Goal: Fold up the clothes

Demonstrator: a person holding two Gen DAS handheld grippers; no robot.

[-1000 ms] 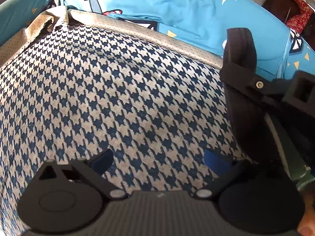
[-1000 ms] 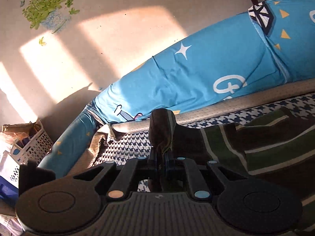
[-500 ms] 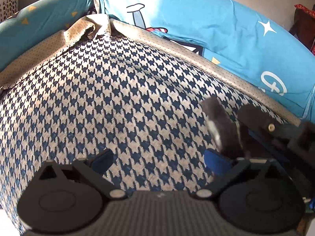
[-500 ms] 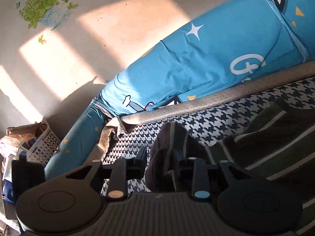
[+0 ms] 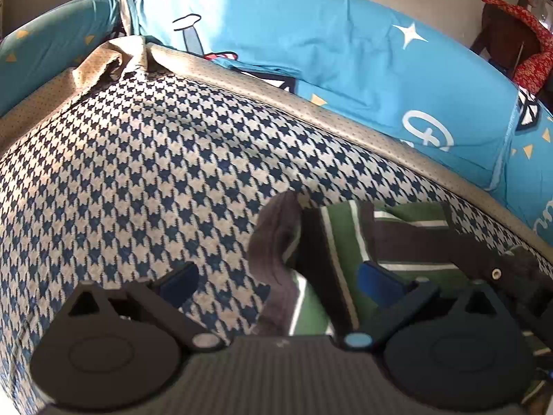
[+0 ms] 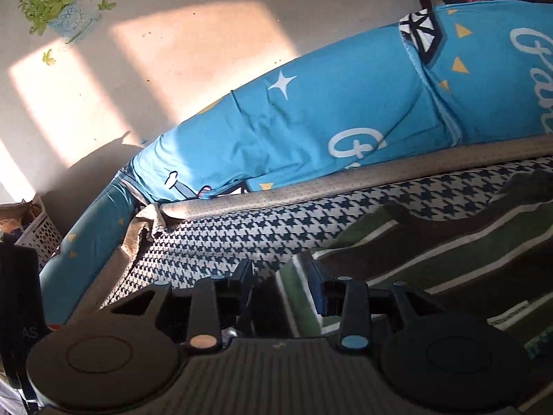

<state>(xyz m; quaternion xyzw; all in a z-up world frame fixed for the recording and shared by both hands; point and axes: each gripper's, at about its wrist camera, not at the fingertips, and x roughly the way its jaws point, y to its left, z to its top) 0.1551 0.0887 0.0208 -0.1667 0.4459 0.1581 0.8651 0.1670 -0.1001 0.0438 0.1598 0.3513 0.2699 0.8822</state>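
Note:
A green, dark brown and white striped garment (image 6: 432, 252) lies on the houndstooth cover (image 6: 276, 228). My right gripper (image 6: 280, 276) hovers low over its near corner. Its jaws are opening; the corner lies between them and the pads do not press on it. In the left wrist view the same garment (image 5: 345, 235) fills the lower right, with a raised brown fold at its left edge. My left gripper (image 5: 276, 276) stands wide open astride that fold, pads apart from the cloth, over the houndstooth cover (image 5: 138, 180).
A beige dotted border (image 5: 345, 121) edges the cover at the back. Behind it lies blue cartoon-print bedding (image 5: 311, 41) against a sunlit wall (image 6: 172, 52). A white plastic basket (image 6: 38, 235) stands at far left. A red cloth (image 5: 518, 34) hangs on a dark chair.
The right gripper, shut on the lifted garment corner a second ago, has spread its jaws and the corner now lies down. The striped garment has come into the left gripper's view.

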